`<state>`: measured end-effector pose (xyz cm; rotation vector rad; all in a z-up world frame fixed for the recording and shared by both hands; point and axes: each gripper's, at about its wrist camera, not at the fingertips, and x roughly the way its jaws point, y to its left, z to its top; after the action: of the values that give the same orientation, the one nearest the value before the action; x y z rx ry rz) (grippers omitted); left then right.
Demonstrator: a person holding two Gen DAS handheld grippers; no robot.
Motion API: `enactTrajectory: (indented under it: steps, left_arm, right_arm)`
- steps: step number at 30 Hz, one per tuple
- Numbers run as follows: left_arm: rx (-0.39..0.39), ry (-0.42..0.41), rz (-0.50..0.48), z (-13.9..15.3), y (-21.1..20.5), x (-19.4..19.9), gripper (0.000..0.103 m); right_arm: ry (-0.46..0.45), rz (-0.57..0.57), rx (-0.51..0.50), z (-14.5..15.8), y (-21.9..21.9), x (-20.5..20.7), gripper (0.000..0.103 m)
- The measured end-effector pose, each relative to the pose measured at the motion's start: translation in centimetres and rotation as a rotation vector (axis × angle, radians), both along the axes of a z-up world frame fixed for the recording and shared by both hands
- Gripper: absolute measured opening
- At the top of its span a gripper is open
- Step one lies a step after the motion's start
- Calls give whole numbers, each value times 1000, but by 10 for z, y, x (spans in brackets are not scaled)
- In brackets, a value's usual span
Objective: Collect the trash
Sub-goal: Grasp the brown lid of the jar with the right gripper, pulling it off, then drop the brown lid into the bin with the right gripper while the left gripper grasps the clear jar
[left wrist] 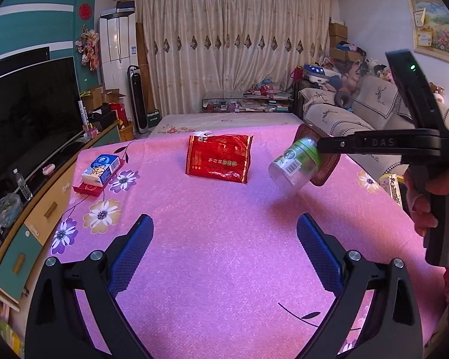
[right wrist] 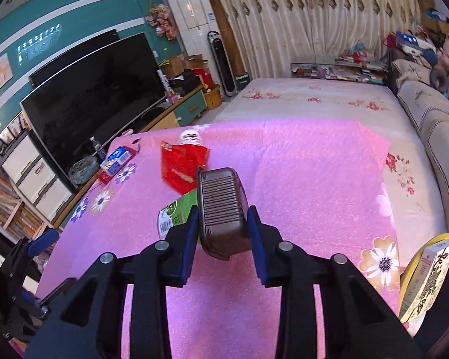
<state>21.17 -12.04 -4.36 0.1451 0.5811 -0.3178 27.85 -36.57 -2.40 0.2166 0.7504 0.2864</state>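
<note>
Two items clamped in right gripper (right wrist: pixel 223 224): brown tray (right wrist: pixel 223 209), clear bottle (left wrist: pixel 293 164). Left gripper (left wrist: pixel 224 257) apart, empty. Red wrapper (left wrist: pixel 220 158) left, far.

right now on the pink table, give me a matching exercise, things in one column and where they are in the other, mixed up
Things:
1. plastic bottle
2. red snack bag
3. tissue pack
4. left hand-held gripper

Places or states:
A. flat on the cloth, mid-table
B. open, nothing between its pads
C. near the table's left edge
D. lifted with a brown tray by the right hand-held gripper

Pairs: 1-D, 2-A, 3-C, 4-B
</note>
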Motion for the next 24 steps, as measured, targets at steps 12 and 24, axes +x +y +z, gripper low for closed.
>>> enactTrajectory:
  steps: [12,24]
  left_arm:
    - [34,8,-77,-4,-14,-2,95]
    - [53,156,-58,-39,-18,23,95]
  right_arm:
    - [-62,-15,-83,18,11,-27,26]
    - [-40,-553,-168,-3,-160,-114,26]
